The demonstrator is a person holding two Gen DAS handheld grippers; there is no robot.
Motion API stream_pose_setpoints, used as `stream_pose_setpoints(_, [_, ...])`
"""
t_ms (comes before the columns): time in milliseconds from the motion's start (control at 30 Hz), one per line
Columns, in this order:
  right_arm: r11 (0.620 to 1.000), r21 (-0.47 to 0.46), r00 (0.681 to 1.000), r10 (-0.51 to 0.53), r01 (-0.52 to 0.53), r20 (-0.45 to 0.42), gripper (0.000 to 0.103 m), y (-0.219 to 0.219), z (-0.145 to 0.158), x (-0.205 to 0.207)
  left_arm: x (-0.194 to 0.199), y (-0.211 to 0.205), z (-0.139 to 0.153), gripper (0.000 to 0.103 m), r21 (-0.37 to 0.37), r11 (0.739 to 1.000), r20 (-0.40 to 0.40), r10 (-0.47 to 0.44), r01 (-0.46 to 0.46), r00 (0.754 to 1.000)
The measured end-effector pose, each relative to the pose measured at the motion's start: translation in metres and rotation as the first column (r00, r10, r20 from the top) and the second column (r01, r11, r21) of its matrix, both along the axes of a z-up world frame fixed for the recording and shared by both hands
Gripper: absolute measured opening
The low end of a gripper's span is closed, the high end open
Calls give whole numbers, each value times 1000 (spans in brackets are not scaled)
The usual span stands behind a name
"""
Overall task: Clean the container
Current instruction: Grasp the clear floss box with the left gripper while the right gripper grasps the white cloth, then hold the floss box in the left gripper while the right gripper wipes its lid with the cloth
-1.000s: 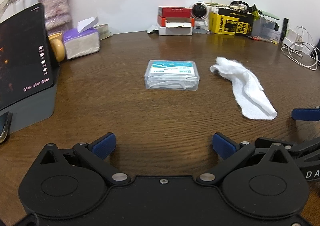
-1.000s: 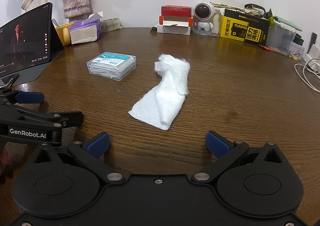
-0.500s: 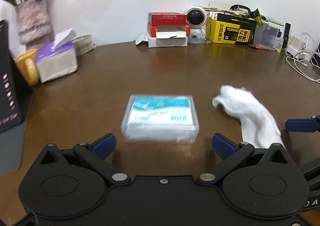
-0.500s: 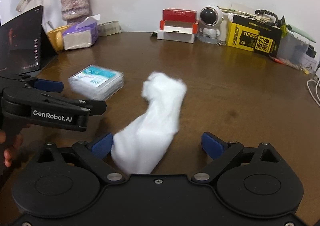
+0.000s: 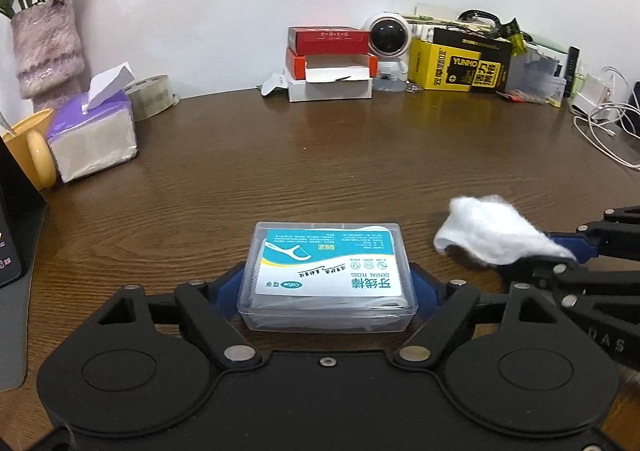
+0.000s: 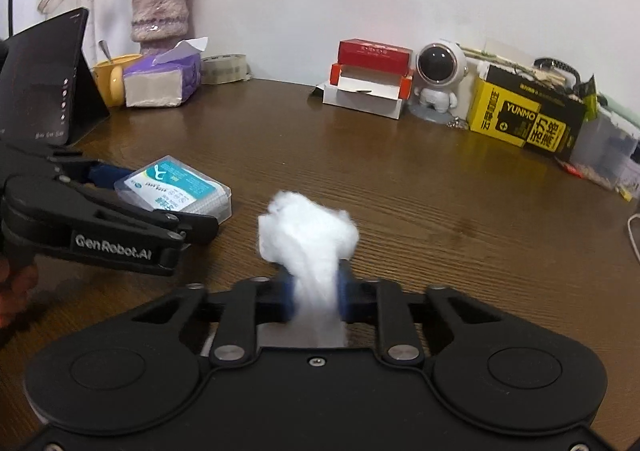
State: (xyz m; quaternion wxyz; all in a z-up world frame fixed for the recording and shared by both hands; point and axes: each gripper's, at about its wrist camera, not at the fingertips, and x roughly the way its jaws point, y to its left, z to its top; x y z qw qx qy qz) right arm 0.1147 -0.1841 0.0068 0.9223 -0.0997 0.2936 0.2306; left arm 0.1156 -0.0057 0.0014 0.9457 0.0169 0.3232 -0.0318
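Note:
A clear plastic dental floss container (image 5: pixel 328 275) with a teal and white label sits low between my left gripper's blue pads; my left gripper (image 5: pixel 328 291) is shut on its two short sides. The right wrist view shows the same container (image 6: pixel 176 191) at the left with the left gripper (image 6: pixel 132 195) around it. A white cloth (image 6: pixel 308 239) bunches up out of my right gripper (image 6: pixel 316 291), which is shut on it. The cloth (image 5: pixel 492 239) and the right gripper (image 5: pixel 560 255) lie just right of the container, apart from it.
On the brown wooden table (image 5: pixel 360 155) stand a purple tissue pack (image 5: pixel 92 135), a yellow cup (image 5: pixel 28 147), a tape roll (image 5: pixel 154 95), red and white boxes (image 5: pixel 330 63), an astronaut figure (image 5: pixel 390 51), a yellow and black box (image 5: pixel 460 63) and white cables (image 5: pixel 604 123). A dark tablet (image 6: pixel 44 79) leans at the left.
Both grippers moved forward and went from open to shut: the left closed on the container, the right closed on the cloth and bunched it up.

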Motion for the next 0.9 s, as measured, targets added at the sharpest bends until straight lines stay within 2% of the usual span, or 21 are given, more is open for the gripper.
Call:
stream_pose_setpoints(133, [999, 42, 999, 16, -17, 35, 13, -11, 6, -16, -15, 0, 1, 80, 25, 999, 11, -41, 41, 999])
stream_pose_setpoints(367, [981, 175, 994, 72, -86, 87, 13, -32, 16, -69, -80, -14, 9, 80, 177, 966, 97, -208, 188, 973])
stream_pose_setpoints(600, [933, 250, 960, 217, -257, 176, 13, -37, 27, -134, -150, -44, 4, 80, 328, 881, 129, -399, 340, 908])
stream_pose_setpoints(733, [923, 206, 939, 286, -324, 193, 13, -28, 36, -162, -180, -57, -4, 80, 397, 836, 138, -462, 378, 876])
stream_pose_setpoints(900, [913, 136, 913, 354, -384, 203, 13, -14, 45, -187, -204, -68, -13, 80, 494, 766, 150, -542, 412, 827])
